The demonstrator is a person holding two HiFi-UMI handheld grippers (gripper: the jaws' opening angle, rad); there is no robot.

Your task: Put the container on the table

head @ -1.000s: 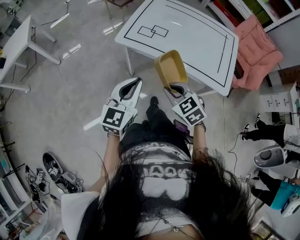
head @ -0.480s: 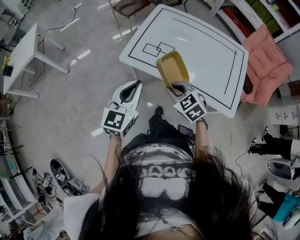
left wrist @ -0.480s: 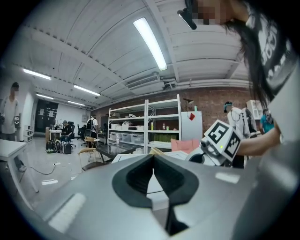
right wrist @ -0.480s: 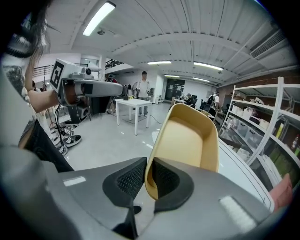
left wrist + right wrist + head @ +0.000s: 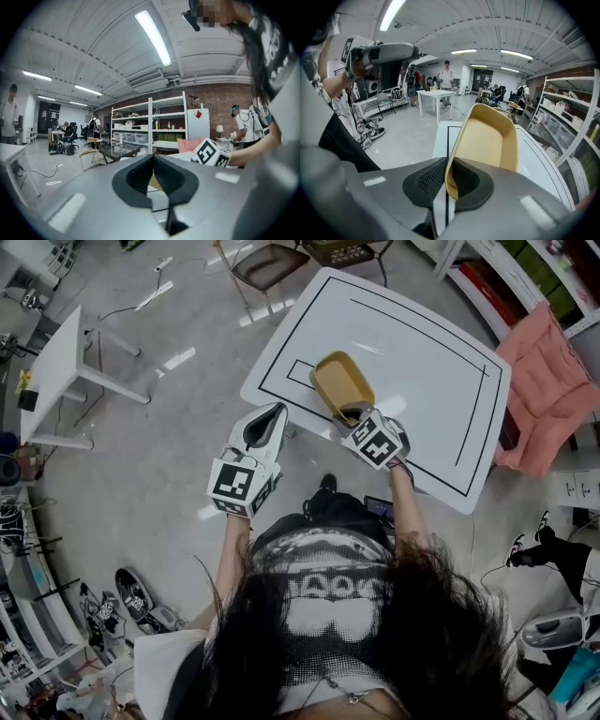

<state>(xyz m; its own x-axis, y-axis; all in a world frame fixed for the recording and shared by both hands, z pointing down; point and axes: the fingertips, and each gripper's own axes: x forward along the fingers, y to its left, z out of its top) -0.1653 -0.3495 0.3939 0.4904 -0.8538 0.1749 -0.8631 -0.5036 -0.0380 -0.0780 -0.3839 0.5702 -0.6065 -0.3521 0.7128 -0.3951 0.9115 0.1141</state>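
A tan, tub-shaped container (image 5: 341, 383) hangs tilted over the near-left part of the white table (image 5: 422, 352), which has black lines on it. My right gripper (image 5: 355, 415) is shut on the container's near rim. In the right gripper view the rim (image 5: 448, 174) sits between the pads and the tub (image 5: 487, 138) rises ahead, above the table (image 5: 541, 164). My left gripper (image 5: 274, 412) hovers off the table's left edge, over the floor. Its jaws meet with nothing between them (image 5: 153, 158).
A pink padded seat (image 5: 548, 390) stands at the table's right. A brown chair (image 5: 267, 263) is at its far end. A small white table (image 5: 61, 357) is on the left, and shoes (image 5: 136, 592) lie on the floor. Shelves (image 5: 154, 126) and people are beyond.
Both grippers have moved forward toward the table. The container has come from the table's near edge to over its top and hangs lower.
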